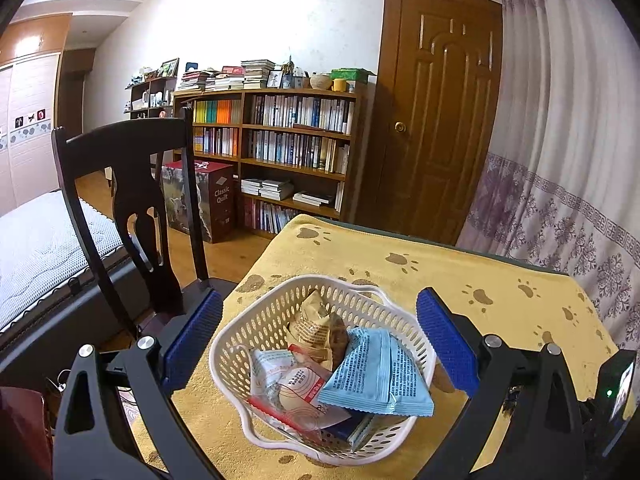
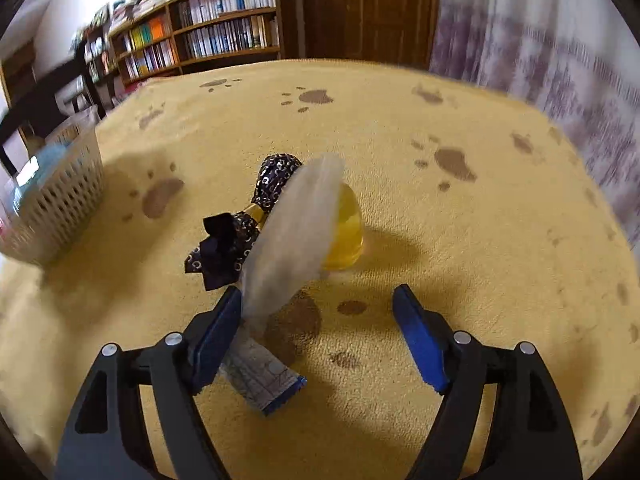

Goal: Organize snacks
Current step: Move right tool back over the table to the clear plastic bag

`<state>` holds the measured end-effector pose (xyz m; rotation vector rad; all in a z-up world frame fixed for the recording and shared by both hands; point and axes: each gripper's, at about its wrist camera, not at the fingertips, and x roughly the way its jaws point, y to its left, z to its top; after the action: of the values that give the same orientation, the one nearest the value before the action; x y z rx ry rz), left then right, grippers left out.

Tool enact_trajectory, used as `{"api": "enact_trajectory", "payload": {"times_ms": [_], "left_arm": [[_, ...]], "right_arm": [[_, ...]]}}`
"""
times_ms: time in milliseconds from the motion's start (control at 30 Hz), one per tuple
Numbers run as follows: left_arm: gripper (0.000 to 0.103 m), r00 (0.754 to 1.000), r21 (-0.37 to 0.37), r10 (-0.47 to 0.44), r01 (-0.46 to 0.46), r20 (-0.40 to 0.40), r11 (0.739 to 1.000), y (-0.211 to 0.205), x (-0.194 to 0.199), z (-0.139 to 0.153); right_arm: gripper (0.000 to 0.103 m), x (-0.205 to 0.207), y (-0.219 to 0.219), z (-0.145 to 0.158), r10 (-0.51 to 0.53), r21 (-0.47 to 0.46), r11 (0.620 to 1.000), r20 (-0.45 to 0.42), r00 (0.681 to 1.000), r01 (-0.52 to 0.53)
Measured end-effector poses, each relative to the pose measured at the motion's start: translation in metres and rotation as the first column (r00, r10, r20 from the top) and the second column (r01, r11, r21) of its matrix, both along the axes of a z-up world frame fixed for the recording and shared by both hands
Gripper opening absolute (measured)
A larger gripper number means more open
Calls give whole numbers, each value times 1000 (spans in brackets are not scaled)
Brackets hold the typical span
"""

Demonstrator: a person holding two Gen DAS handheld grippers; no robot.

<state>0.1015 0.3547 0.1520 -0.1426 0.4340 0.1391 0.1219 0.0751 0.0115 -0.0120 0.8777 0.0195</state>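
In the left wrist view a white perforated basket (image 1: 256, 320) sits on the yellow paw-print cloth and holds a light blue packet (image 1: 376, 376), a white-and-red packet (image 1: 296, 388) and a beige packet (image 1: 316, 324). My left gripper (image 1: 318, 300) is open, with a blue pad on each side of the basket. In the right wrist view my right gripper (image 2: 318, 296) is open. A motion-blurred white packet (image 2: 296, 232) with a blue-edged end leans against its left finger (image 2: 220, 328), ungripped. Beyond it lie a navy patterned pouch (image 2: 276, 176) and a yellow jelly cup (image 2: 348, 236).
The basket (image 2: 60, 196) shows at the left edge of the right wrist view. A dark wooden chair (image 1: 132, 200) stands at the table's left side. Behind are a bookshelf (image 1: 280, 140), a brown door (image 1: 436, 112), a patterned curtain (image 1: 568, 200) and a bed (image 1: 40, 248).
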Motion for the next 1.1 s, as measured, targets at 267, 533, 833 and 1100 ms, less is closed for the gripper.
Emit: {"api": "enact_trajectory", "payload": {"times_ms": [267,533,833,1100], "left_arm": [[99,1000,1,-1,1,-1,1000,0,0,0],[99,1000,17,-14,15,-4,1000,-8,0,-2],[99,1000,27,-30,30,-5,999,-11,0,-2],[99,999,36,-35,35,-10,999,-15,1,-3]], "right_arm": [[69,2,-12,6,-48,62,997,3,999,48],[70,16,-26,4,-123,117,985,-5,992,123],[69,15,-26,2,-129,35,991,7,992,128],[69,-17,-75,1,-210,47,977,14,978,209]]}}
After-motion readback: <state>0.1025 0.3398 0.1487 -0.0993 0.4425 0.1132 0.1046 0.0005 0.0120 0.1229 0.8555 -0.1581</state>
